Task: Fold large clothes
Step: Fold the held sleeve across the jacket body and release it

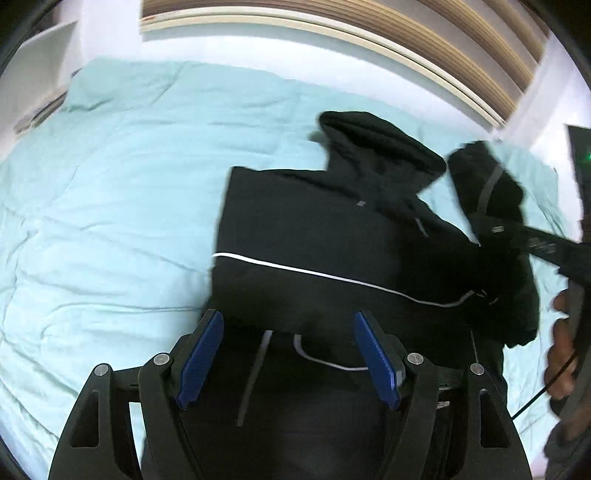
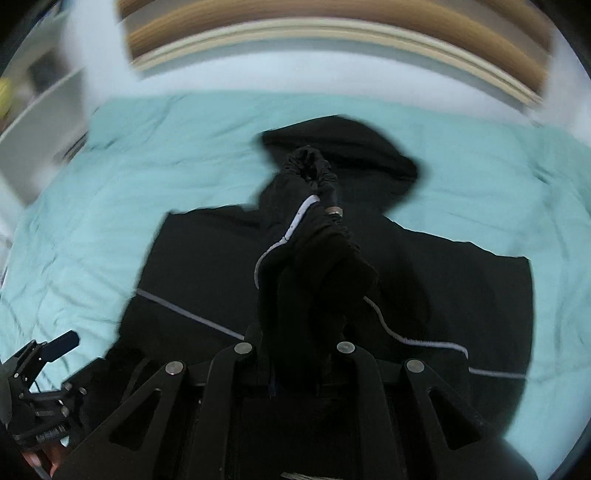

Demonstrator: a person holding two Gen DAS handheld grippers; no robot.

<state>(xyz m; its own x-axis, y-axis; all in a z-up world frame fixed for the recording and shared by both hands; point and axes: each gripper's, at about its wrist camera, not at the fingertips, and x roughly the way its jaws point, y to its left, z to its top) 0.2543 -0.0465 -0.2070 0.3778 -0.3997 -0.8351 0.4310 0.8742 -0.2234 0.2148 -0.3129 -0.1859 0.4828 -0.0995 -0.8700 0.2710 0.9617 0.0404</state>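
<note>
Black hoodie (image 1: 314, 236) lies lengthwise, hood toward headboard (image 1: 369, 26); right hand-held gripper (image 2: 295, 354) clamps its sleeve (image 2: 314, 266); left hand-held gripper (image 1: 288, 354) agape, empty.

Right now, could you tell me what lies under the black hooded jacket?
The black hooded jacket lies spread on a light teal quilt, which shows around it. Whatever lies beneath the jacket itself is covered.

Left black two-finger gripper with blue pads (image 1: 288, 358) points steeply down, jaws spread wide, nothing between them. Right black two-finger gripper (image 2: 295, 332) also tilts down, clamped tight on a bunched black fabric sleeve (image 2: 314, 236). A hand (image 1: 561, 354) grips its handle.
</note>
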